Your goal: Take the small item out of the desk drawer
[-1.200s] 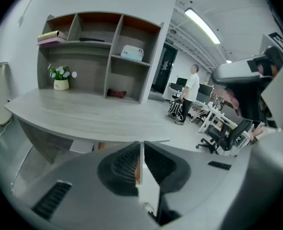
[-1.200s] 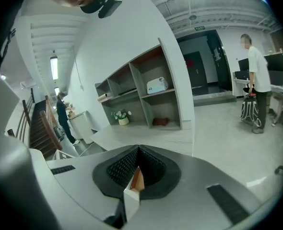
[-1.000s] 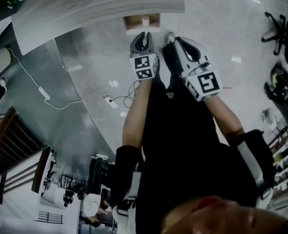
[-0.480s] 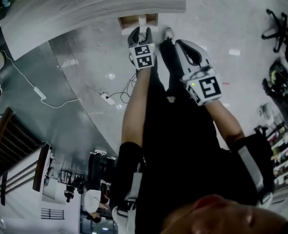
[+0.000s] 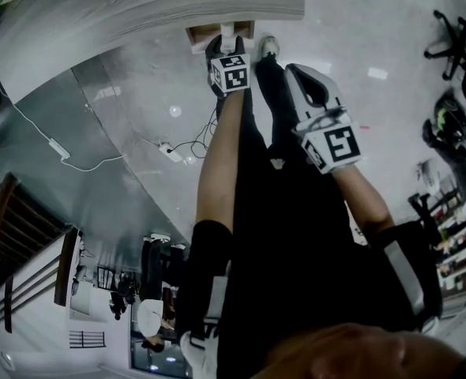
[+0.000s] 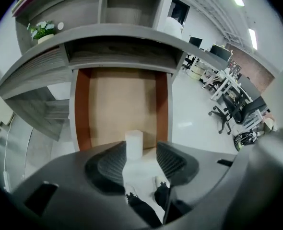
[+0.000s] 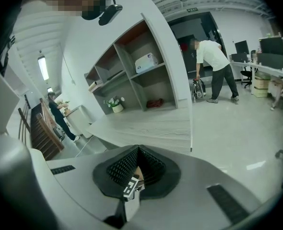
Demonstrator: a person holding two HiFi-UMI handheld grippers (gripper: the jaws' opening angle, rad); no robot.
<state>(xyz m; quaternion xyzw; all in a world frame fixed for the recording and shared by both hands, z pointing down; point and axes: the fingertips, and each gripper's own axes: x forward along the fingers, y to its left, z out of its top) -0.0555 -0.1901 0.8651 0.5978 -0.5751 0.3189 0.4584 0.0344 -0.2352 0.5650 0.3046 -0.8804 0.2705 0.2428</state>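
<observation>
At lower centre, your grey left gripper (image 6: 140,152) hides the base of the small white cylinder (image 6: 134,140) and the front edge of the brown wooden drawer (image 6: 120,104).

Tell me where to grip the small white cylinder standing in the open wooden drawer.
Probably best: grip the small white cylinder across its round sides, coming from above; it stands upright, clear of the side walls of the open wooden drawer.
</observation>
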